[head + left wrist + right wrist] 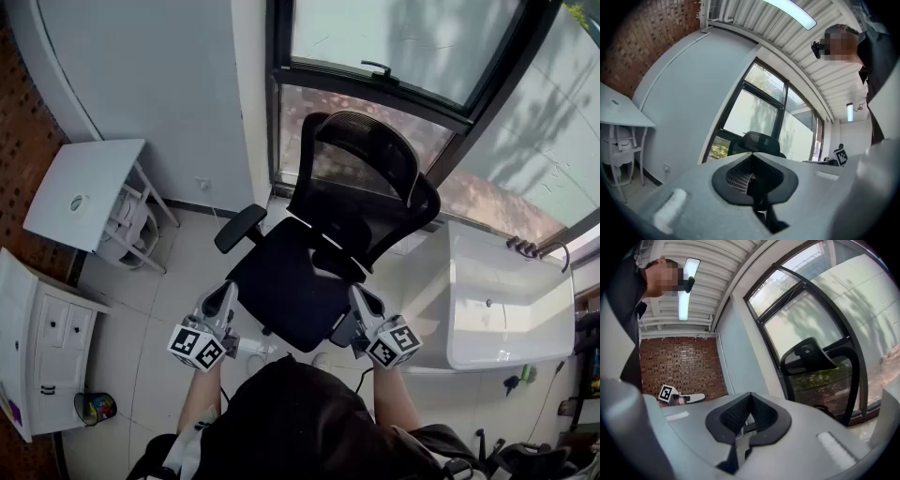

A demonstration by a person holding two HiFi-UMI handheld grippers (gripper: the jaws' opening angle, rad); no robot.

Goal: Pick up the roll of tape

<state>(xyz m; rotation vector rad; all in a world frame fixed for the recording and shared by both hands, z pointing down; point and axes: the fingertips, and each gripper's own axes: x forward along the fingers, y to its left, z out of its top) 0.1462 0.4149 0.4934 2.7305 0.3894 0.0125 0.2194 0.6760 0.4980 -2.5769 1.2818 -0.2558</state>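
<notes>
Left gripper and right gripper both pressed together, empty, by the chair; roll of tape apparently flat on white table, well left, likely light, stiff: pinch across ring wall.

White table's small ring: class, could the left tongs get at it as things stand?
Probably not from here. The left tongs hang at the chair front, while the ring lies on the table well off to the left. Only bare floor lies between; a step over should do.
</notes>
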